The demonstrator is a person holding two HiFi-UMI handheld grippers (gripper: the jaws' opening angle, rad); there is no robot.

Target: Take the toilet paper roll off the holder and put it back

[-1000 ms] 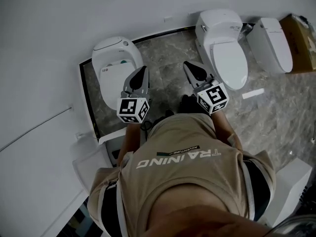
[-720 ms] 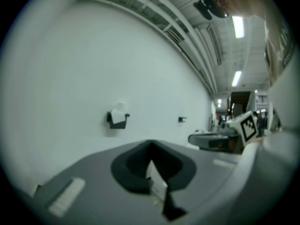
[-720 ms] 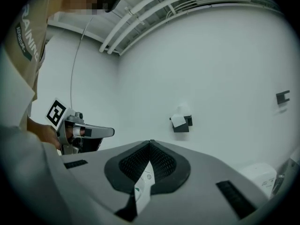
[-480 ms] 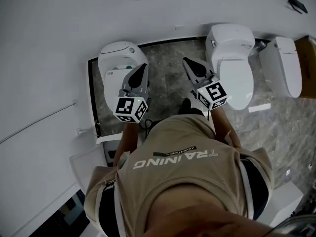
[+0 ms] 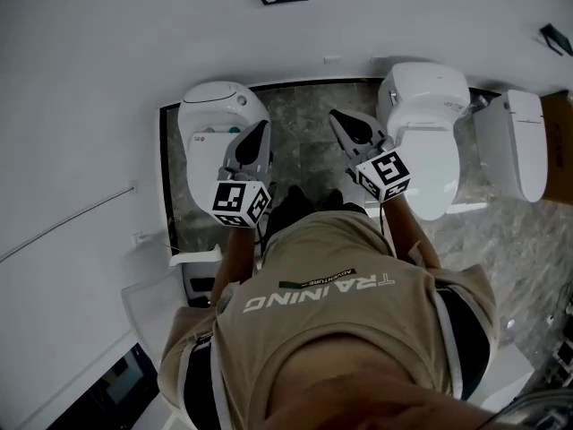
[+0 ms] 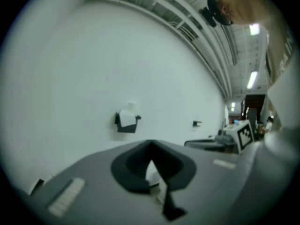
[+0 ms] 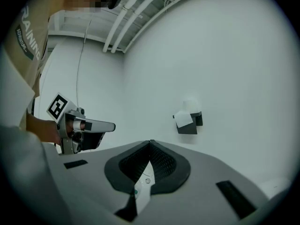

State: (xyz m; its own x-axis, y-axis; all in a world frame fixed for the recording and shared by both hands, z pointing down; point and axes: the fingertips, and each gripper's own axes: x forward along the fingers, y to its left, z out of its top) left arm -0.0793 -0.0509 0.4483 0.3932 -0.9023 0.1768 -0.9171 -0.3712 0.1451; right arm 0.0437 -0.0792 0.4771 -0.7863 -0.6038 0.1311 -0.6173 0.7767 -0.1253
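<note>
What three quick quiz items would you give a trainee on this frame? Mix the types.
1. True or false: the toilet paper roll sits on its holder.
2. The right gripper holds: A) the roll B) nothing C) a brush.
3. Fill in: the holder is fixed to the ___.
Key: 1 true; 2 B, its jaws are together; 3 wall.

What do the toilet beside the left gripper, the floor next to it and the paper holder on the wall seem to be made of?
Toilet: probably glazed ceramic with a plastic lid, since it looks smooth, white and slightly glossy.
Floor: polished grey marble or marble-patterned tile, judging by its pale veining.
Holder: matte black, either metal or plastic; the pictures do not settle which.
</note>
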